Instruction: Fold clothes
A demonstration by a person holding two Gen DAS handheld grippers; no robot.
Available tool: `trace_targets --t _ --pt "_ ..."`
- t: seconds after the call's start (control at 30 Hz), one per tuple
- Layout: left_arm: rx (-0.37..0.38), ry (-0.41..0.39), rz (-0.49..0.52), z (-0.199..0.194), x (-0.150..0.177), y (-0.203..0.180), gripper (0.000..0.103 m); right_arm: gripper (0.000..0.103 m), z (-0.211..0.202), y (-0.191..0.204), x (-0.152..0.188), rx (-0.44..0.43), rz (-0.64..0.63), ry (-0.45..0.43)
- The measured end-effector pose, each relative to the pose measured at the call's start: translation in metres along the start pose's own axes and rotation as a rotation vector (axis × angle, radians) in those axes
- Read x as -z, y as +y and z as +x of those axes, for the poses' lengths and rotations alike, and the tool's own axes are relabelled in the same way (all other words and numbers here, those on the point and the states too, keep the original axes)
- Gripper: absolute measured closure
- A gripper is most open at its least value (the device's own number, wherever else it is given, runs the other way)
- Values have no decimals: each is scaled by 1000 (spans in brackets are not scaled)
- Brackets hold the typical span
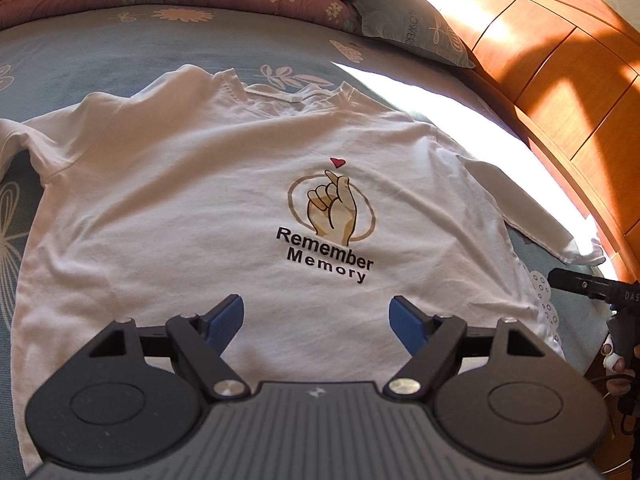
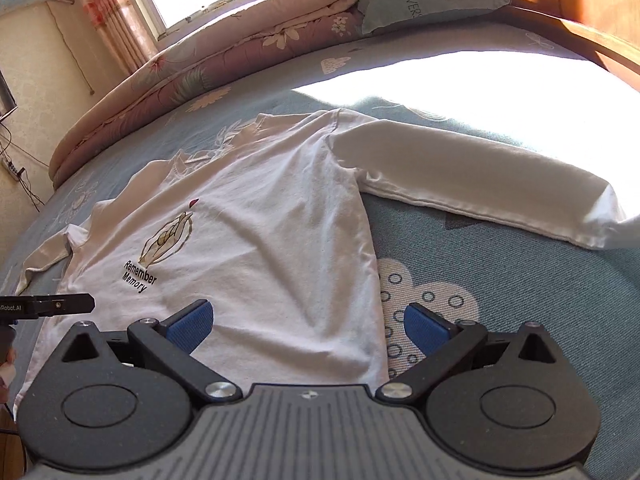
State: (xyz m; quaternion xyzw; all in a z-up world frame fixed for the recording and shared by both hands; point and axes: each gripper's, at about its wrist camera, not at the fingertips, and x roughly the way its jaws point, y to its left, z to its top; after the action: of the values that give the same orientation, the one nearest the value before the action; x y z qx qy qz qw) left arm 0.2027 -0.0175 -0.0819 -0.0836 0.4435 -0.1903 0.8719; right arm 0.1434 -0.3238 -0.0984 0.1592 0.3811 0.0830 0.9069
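Left wrist, shirt (image 1: 200, 208) beneath open hand-held gripper (image 1: 318, 322)

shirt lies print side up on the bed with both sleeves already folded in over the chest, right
Not quite. The shirt does lie print side up on the bed, but its sleeves are not folded in: the right wrist view shows one sleeve stretched out sideways on the bedspread, and the other sleeve spread out too.

Your left gripper (image 1: 318, 320) and right gripper (image 2: 308, 326) look alike: a grey ribbed body, two black round housings, black link arms on silver screws, and blue pads on the fingers (image 1: 224, 320). From the side, your right gripper shows a slim black bar with white lettering. A white wrap covers one fingertip of your right hand (image 1: 614, 360).
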Motion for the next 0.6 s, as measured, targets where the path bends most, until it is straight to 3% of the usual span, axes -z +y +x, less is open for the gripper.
trace_targets --t 0.27,0.37,0.5,0.6 --pt "-13 28 -6 16 3 -1 17 0 14 -49 -88 44 -53 -132" --pt "-15 25 -4 16 5 -1 17 0 46 -73 -116 5 16 -103" --pt "-11 18 -4 16 5 -1 15 0 76 -84 -113 -50 89 -33" --pt "-2 14 -11 18 5 -1 10 0 74 -70 -88 -87 66 -8"
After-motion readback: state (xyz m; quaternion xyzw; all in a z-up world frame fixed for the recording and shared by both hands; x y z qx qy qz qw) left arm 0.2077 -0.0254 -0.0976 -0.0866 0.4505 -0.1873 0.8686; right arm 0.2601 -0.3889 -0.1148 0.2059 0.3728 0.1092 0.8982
